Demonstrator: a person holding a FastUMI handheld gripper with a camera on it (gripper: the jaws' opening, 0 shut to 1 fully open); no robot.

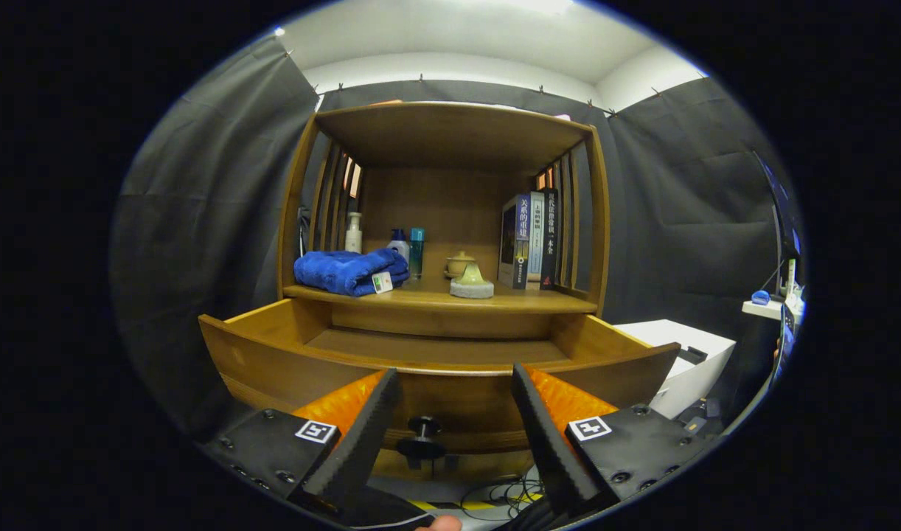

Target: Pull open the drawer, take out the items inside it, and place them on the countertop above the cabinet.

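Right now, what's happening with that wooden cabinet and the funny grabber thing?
A person is holding a hand-held gripper in front of a wooden cabinet. Its fingers are spread open and hold nothing, with the drawer knob sitting between them. The drawer is already pulled out, and the part of its inside that can be seen looks bare. On the countertop above it lie a blue towel, some bottles, a small teapot and a few books.

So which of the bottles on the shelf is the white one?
The pump bottle farthest left, behind the blue towel; the other two bottles are blue-toned.
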